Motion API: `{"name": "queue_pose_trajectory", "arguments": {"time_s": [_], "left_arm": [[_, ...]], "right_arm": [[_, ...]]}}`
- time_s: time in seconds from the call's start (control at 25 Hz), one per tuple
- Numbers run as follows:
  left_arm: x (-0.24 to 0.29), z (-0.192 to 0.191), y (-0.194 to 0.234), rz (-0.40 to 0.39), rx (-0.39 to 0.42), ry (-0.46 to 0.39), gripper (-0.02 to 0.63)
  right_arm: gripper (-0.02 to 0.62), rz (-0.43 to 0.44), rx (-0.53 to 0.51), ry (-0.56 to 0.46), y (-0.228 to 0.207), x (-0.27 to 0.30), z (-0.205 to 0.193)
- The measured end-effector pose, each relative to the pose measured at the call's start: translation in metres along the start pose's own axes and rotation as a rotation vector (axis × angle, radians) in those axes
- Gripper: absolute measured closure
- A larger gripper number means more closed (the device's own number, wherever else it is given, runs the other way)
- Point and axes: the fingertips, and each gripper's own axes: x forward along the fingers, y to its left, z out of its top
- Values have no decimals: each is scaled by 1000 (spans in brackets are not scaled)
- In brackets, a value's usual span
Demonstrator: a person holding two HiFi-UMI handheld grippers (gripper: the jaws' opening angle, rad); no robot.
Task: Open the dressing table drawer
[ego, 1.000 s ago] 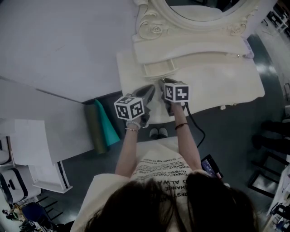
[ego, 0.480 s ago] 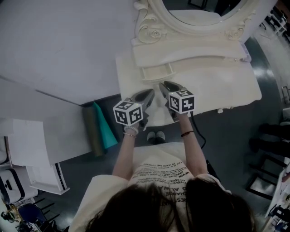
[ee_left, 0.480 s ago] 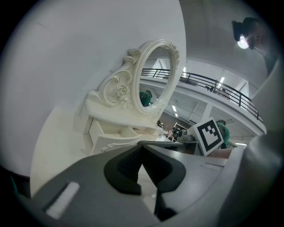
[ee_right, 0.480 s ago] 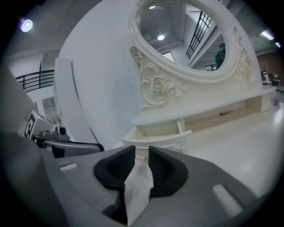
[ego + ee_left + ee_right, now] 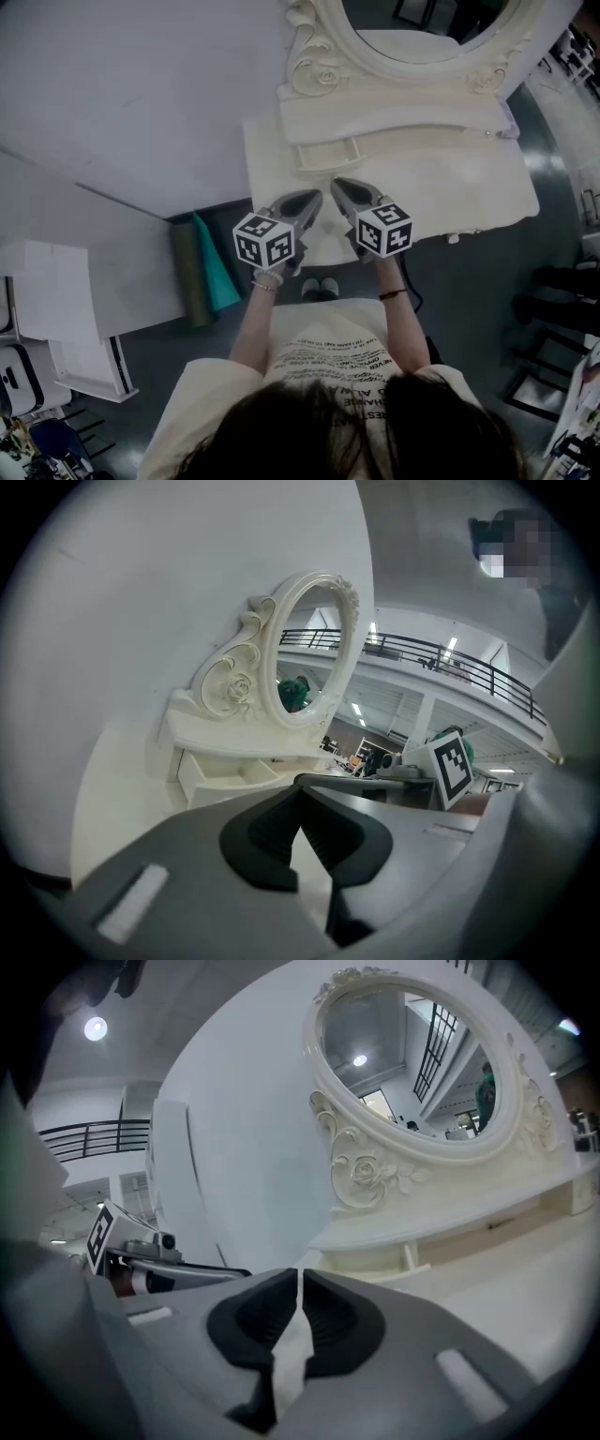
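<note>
**Item: dressing table drawer (image 5: 330, 153).** Small and cream, set under the left end of the mirror shelf. It stands pulled out over the bench (image 5: 450, 178), and its inside looks empty.

**Left gripper (image 5: 300, 791).** Jaws are tip to tip, with nothing held. It hangs near the drawer front and clear of it.

**Right gripper (image 5: 299, 1277).** Jaws have just been closing and now show only a sliver of gap, with nothing between them. It sits just beside the left gripper and is also off the drawer.

**Step in hand (judged).** The opening looks done, and what remains is getting clear.
- Draw both grippers straight back and slightly up, so that neither one knocks the drawer front inwards.
- If more travel is wanted, set one pair of jaws on the front lip.
- Pull level along the drawer's own line, because a slanted tug is likely to bind so shallow a box.

**Surface.** The bench is cream and smooth, and nothing stands on it. The oval mirror (image 5: 422, 14) has a carved scroll-and-rose frame (image 5: 314, 56).

**Room.**
- A pale wall panel (image 5: 122, 84) stands behind and to the left.
- The floor (image 5: 469, 272) is dark and glossy.
- A teal wedge-shaped thing (image 5: 214, 258) stands against the table's left side.
- A railed gallery (image 5: 450, 663) with strip lights shows beyond in the left gripper view.
</note>
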Motion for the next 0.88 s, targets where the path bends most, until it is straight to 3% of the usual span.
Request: {"name": "queue_pose_trajectory", "arguments": {"time_s": [0.36,0.88], "left_arm": [[-4,11,-9,-24,44,-26,607],[-9,15,-10,-20,65,-37,607]], "right_arm": [[592,67,-14,-99,17,-8,21],[592,104,-47,-136,26,-10,29]]}}
